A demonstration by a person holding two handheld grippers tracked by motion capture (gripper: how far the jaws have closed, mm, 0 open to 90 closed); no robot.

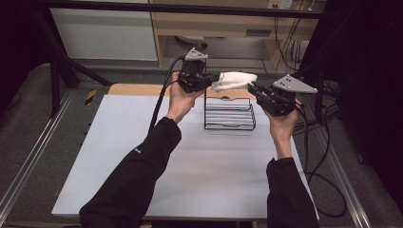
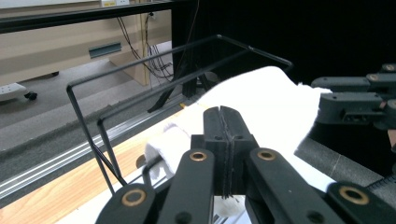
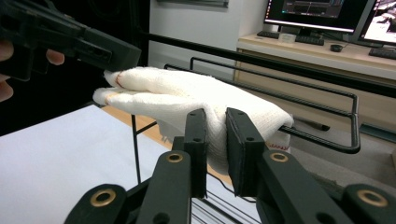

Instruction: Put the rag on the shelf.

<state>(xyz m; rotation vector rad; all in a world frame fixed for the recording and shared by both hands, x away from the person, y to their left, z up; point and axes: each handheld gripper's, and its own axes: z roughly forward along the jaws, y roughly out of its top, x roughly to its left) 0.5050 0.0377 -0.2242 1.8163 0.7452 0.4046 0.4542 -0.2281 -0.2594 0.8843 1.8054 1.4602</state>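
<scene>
held aloft over the black wire rack, at the far side of the worktop: a white folded cloth, stretched between both tools. left tool clenched on one end, right tool pinching the other through a thick fold. best lowered level, tension kept even, centred over the top rail before letting go. forearms raised, wrists cocked inward, tools facing each other.
</scene>
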